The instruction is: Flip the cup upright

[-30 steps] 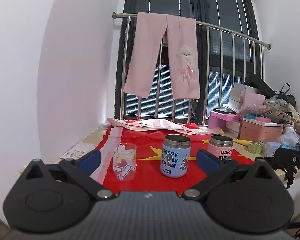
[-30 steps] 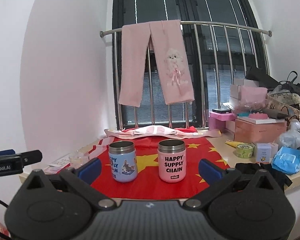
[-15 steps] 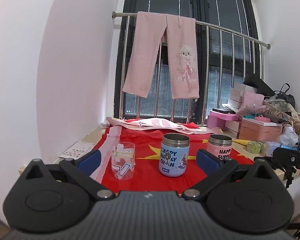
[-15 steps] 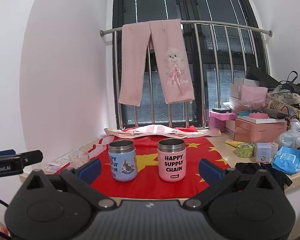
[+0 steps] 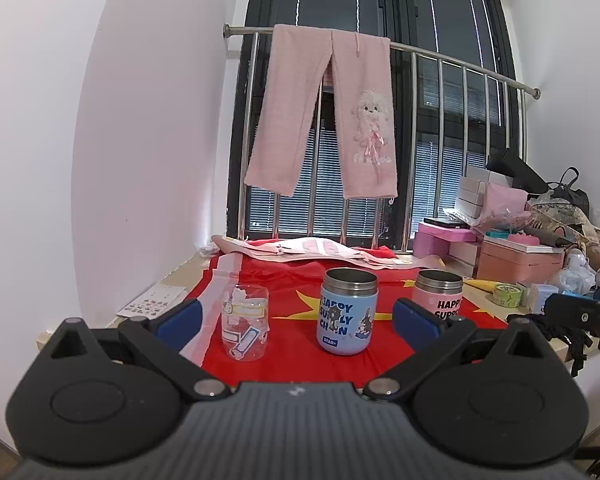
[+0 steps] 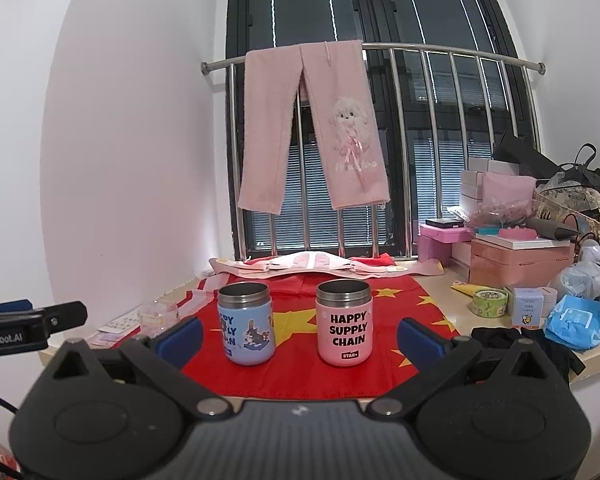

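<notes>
The cup (image 5: 245, 322), clear glass with stickers, is standing on the red cloth (image 5: 296, 350) at the desk's left, apparently upside down and untouched, while the left claw (image 5: 296, 316) and right claw (image 6: 299, 334) are hovering open, empty, short of it.

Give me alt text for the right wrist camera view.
Open right gripper faces two upright steel-rimmed cups on a red flag cloth: a blue cup and a pink cup reading HAPPY SUPPLY CHAIN. Pink pants hang on a window rail behind.
</notes>
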The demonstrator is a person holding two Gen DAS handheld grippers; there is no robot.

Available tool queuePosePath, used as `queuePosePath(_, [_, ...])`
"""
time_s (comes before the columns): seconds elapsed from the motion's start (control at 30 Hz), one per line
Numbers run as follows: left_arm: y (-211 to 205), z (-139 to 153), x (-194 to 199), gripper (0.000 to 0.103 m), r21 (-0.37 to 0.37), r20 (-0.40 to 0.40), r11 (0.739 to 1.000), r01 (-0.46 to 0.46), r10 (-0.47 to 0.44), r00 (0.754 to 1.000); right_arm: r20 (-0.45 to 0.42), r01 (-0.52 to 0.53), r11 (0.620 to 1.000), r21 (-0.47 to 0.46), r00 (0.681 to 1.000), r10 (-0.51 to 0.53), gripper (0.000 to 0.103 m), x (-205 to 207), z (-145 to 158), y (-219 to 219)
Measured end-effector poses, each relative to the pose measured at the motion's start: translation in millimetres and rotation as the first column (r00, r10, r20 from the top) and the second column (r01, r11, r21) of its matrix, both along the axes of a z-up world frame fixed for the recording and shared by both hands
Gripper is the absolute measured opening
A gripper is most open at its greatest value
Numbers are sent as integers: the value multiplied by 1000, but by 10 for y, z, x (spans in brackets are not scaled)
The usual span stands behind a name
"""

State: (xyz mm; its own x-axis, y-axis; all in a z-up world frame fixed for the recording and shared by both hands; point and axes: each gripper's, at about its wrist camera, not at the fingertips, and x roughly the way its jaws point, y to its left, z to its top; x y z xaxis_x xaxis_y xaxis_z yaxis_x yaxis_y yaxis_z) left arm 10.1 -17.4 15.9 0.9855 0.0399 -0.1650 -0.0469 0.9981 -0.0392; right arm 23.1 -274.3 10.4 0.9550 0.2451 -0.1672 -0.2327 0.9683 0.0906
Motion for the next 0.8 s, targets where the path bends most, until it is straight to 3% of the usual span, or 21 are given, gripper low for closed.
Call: queuePosePath(0.8, [8, 0, -14, 103, 4, 40, 1000, 11, -11, 999, 0, -1, 1000, 2, 1000, 1, 103, 10, -2, 4])
